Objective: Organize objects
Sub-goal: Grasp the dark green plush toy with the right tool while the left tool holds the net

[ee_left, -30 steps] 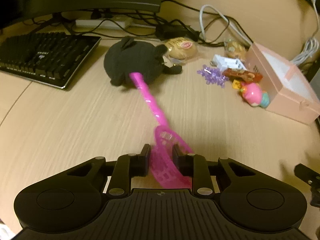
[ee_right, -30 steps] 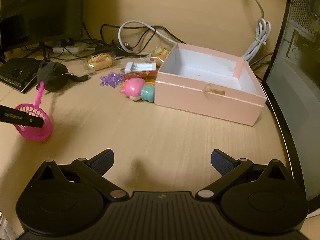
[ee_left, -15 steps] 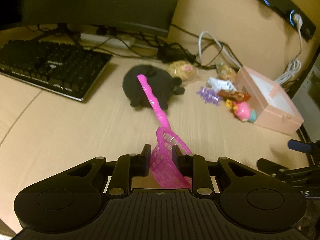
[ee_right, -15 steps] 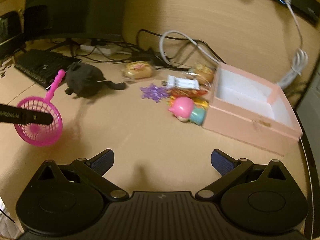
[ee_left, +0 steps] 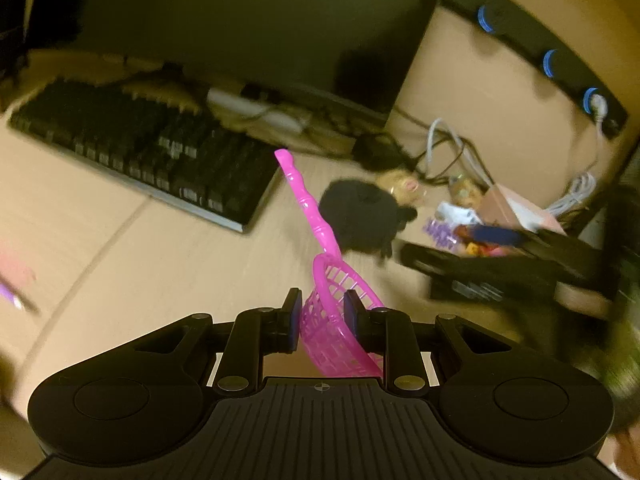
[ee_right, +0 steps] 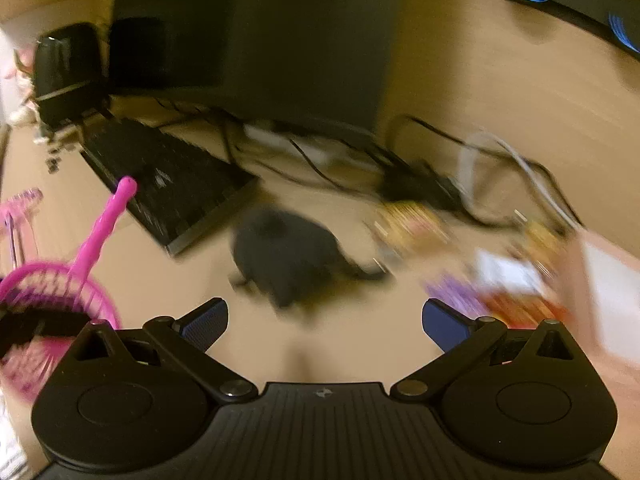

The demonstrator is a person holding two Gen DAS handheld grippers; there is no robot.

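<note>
My left gripper (ee_left: 320,306) is shut on the mesh bowl of a pink toy scoop (ee_left: 334,320), held above the desk with its handle (ee_left: 306,202) pointing up and away. The same pink scoop (ee_right: 52,292) shows at the left edge of the right wrist view. My right gripper (ee_right: 324,320) is open and holds nothing; it hangs over the desk just in front of a black plush toy (ee_right: 286,258). That plush toy (ee_left: 360,218) also lies beyond the scoop. A pink open box (ee_left: 516,210) sits far right, with small toys and snack packets (ee_left: 452,224) beside it.
A black keyboard (ee_left: 152,160) lies at the left in front of a dark monitor (ee_left: 240,20). Cables and a power strip (ee_right: 400,168) run along the back wall. A black speaker (ee_right: 66,72) stands far left. The other gripper's dark body (ee_left: 500,276) crosses the right side.
Both views swung left and are now blurred. The left gripper rose with the scoop. The right gripper moved left from in front of the pink box to in front of the black plush.
</note>
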